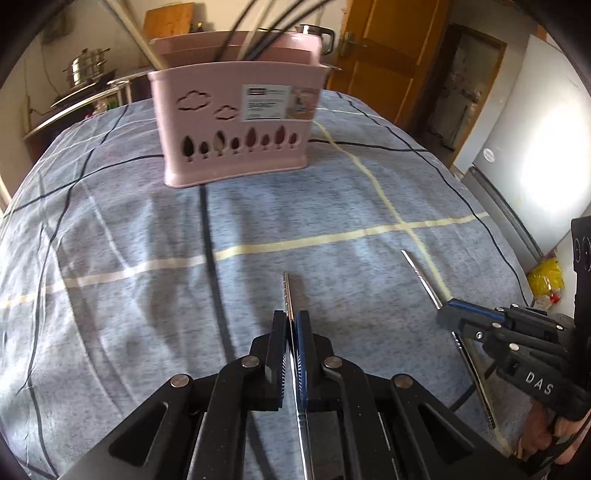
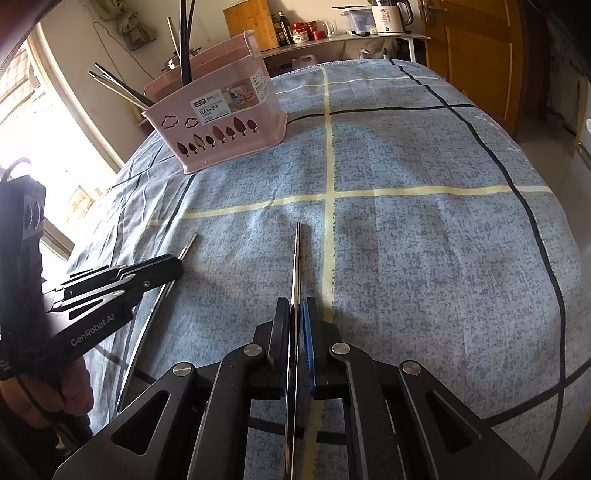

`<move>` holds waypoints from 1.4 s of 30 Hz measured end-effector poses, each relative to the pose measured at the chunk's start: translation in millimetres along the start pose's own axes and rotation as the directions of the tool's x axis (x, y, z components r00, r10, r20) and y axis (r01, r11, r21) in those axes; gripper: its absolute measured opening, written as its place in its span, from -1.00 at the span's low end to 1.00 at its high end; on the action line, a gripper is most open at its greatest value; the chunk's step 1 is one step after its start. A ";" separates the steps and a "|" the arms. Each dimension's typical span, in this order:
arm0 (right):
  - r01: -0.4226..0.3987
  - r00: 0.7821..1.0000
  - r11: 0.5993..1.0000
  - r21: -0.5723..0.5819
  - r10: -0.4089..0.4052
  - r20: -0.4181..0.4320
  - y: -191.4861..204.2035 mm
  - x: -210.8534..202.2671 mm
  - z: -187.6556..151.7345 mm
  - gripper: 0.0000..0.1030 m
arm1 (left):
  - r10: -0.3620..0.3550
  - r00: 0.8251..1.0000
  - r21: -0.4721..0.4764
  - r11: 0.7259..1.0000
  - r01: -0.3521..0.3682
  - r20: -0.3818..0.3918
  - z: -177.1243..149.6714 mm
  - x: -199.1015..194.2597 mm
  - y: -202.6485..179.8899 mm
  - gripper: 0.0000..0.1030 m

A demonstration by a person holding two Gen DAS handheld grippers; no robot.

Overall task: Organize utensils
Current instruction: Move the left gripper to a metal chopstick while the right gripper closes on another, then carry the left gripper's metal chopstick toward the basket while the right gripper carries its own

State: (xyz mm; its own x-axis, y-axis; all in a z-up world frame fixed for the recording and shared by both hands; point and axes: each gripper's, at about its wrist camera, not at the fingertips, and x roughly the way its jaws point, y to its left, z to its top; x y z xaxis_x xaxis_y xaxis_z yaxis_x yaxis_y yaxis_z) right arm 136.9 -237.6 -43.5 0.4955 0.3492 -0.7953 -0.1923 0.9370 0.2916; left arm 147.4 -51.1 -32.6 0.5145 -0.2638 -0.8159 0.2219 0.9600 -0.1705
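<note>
A thin metal chopstick point(image 1: 287, 295) runs between the pads of my left gripper point(image 1: 293, 318), which is shut on it; its tip points ahead just above the cloth. My right gripper point(image 2: 295, 306) is likewise shut on a second metal chopstick point(image 2: 296, 266). Each view shows the other tool at its side: the right gripper point(image 1: 448, 318) with its chopstick point(image 1: 421, 273), and the left gripper point(image 2: 177, 266) with its chopstick point(image 2: 189, 246). A pink basket point(image 1: 236, 122) point(image 2: 221, 140) stands upright at the far side, with several dark and metal chopsticks point(image 2: 184, 55) leaning in it.
A blue-grey checked cloth point(image 2: 406, 240) covers the table, which drops off at the right. Behind it are a counter with a kettle point(image 2: 386, 16) and jars, a wooden door point(image 1: 384, 55), a steel pot point(image 1: 86, 68) and a white fridge point(image 1: 535, 129). A hand point(image 2: 70, 398) holds the left tool.
</note>
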 end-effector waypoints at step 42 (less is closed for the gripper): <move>-0.005 0.998 0.990 -0.143 0.014 0.066 33.8 -12.0 74.7 -0.92 | -0.001 0.997 -0.017 1.000 0.002 0.082 65.6 -43.6 30.0 -0.93</move>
State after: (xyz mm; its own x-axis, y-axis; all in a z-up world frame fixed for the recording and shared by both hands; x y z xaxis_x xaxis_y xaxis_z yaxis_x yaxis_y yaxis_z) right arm 187.7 -209.5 15.6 0.5473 0.3623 -0.7545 -0.3138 0.9245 0.2163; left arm 186.0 -16.9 34.1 0.5808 -0.2713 -0.7675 0.2090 0.9609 -0.1815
